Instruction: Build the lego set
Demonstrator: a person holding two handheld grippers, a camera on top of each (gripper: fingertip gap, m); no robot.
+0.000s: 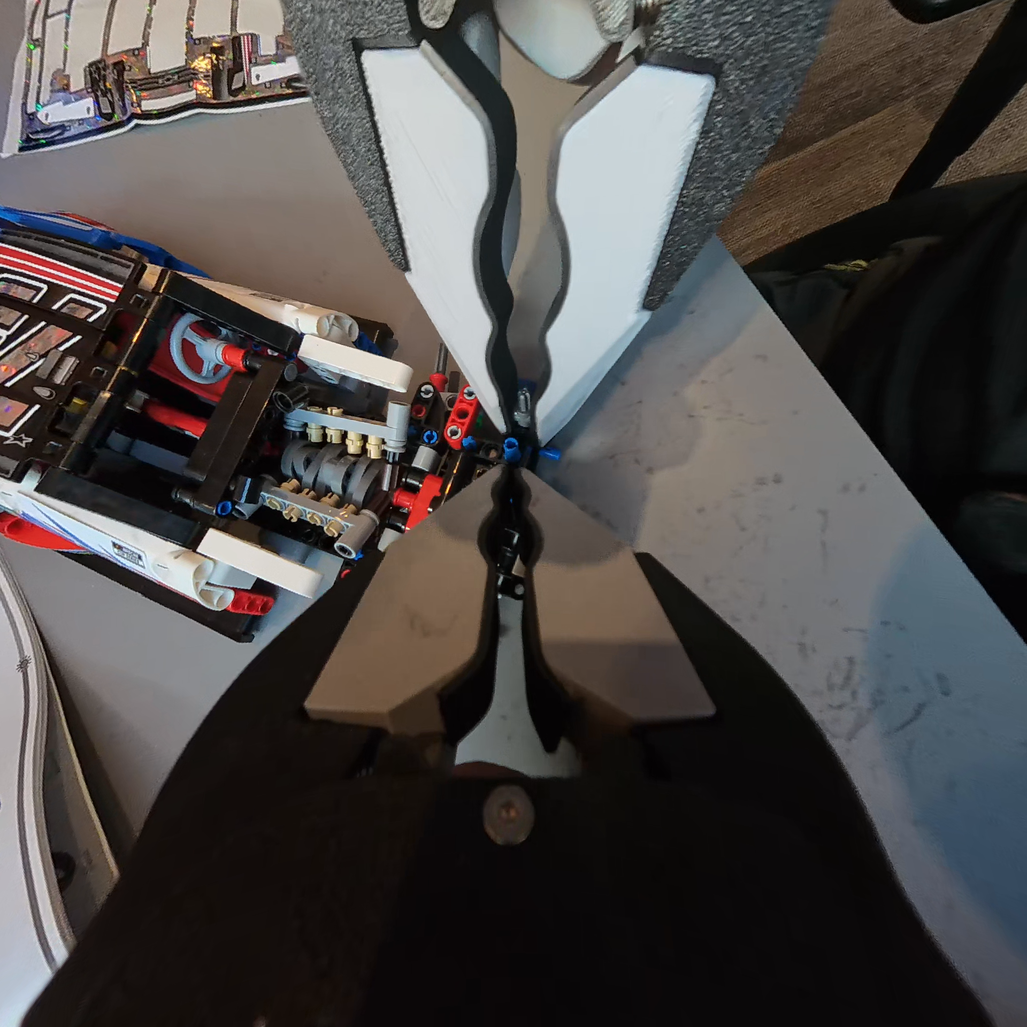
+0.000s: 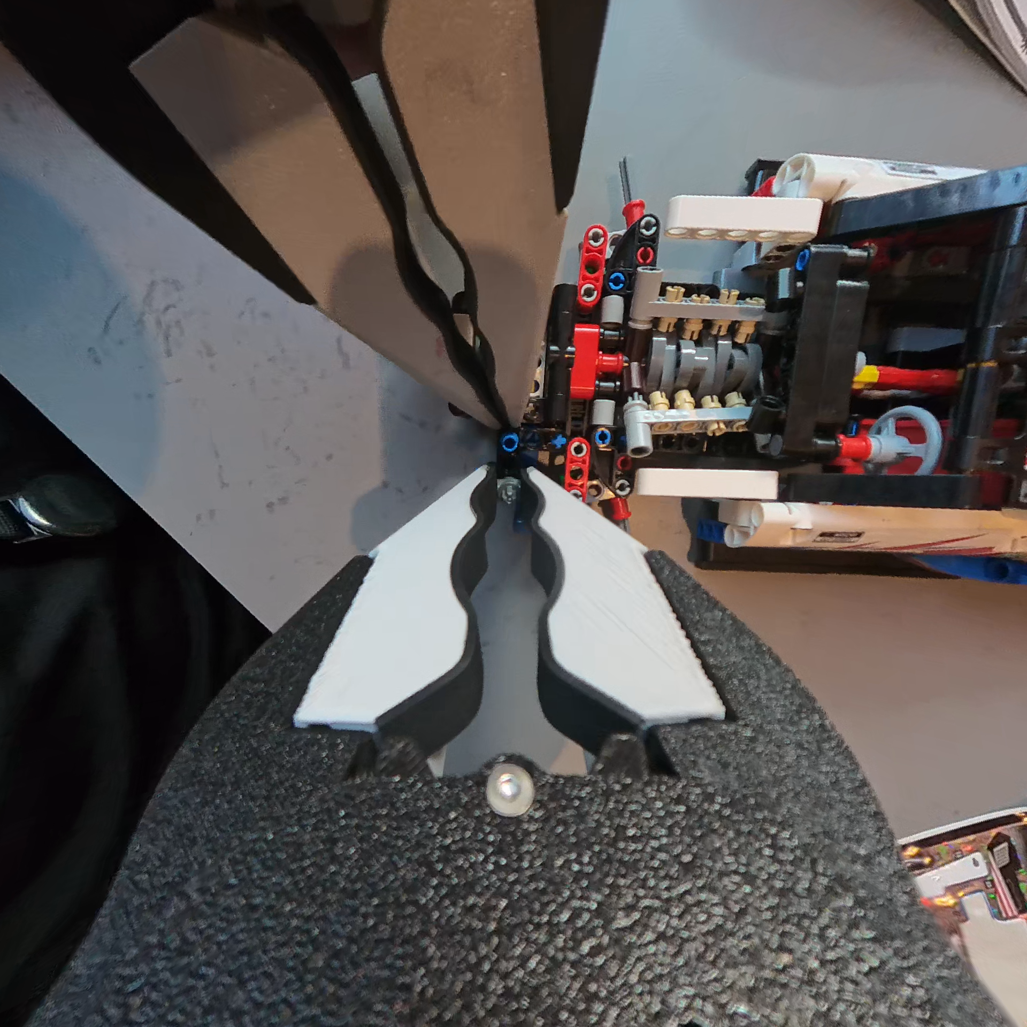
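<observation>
On the grey counter (image 1: 778,444), the lego car (image 1: 166,444) is lying well along in its build: black frame, white side panels, stickered roof, steering wheel (image 1: 200,355) and grey engine block (image 2: 706,361) with tan pins are already in place. The open front end, with red beams and blue pins showing, is looking unfinished, and a sticker sheet (image 1: 139,66) is lying at the far left with stickers seemingly left on it. At that front corner both grippers are meeting tip to tip. The left gripper (image 1: 508,483) is clamping a thin black piece (image 1: 508,550), its dark fingers (image 1: 422,600) nearly together. The right gripper (image 2: 508,478) is pinching a small grey pin (image 2: 507,492) beside a blue pin (image 2: 509,442).
</observation>
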